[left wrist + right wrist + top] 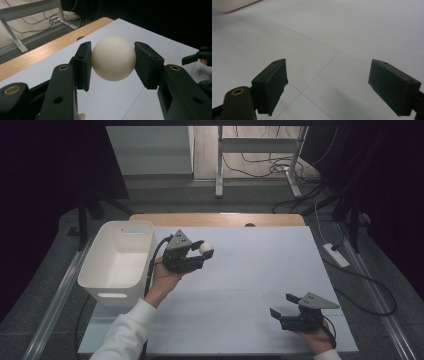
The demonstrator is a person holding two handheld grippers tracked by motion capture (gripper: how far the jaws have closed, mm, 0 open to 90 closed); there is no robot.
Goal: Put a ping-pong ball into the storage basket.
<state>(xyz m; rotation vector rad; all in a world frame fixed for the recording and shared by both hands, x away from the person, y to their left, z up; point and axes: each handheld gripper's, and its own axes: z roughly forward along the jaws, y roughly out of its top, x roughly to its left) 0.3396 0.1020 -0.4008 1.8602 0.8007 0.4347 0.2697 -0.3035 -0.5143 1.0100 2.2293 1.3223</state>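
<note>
Right gripper (281, 306): near right of the table (260, 270), fingers wide apart, nothing between them.
Left gripper (204, 251): fingers clamped on the white ball (205, 247) (raised above the table).
Bin (100, 270): white, just left of it.

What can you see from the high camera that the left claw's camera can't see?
The high view alone shows the white bin, the person's sleeve and the left claw from outside. The left gripper view alone shows the pads pressed against both sides of the ball. Both show the ball, the white table and the right claw, open.
</note>
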